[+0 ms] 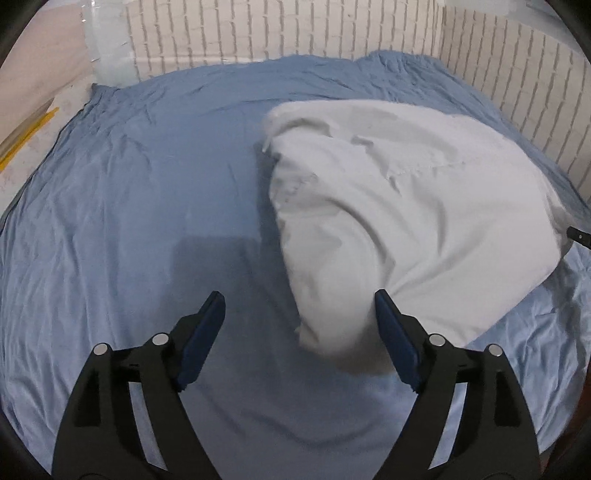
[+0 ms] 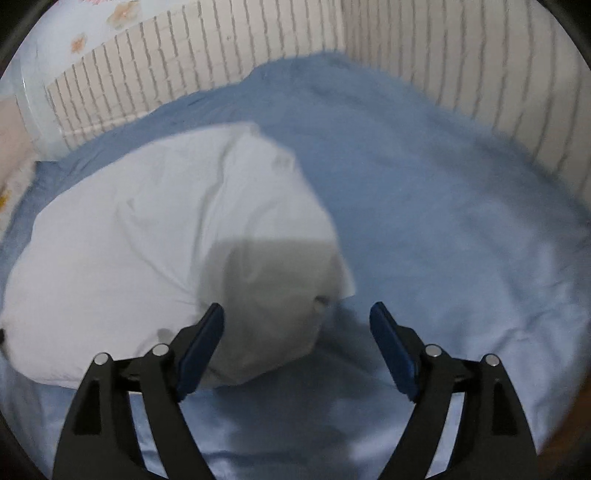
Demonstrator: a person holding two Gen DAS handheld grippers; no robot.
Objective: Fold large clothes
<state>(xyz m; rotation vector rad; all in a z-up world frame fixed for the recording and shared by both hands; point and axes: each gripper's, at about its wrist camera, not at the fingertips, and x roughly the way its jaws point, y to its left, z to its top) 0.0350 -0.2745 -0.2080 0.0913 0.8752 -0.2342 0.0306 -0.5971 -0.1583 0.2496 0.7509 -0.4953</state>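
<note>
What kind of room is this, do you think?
Probably a bedroom. A wide blue sheet covers what looks like a bed, pushed against white brick-pattern walls, with a white garment lying bunched on it.

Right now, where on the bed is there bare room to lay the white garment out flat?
Bare blue sheet lies between the white garment and the bed's edge. More spreads from the garment to the brick-pattern wall. The crowded spot is the bunched garment itself.
</note>
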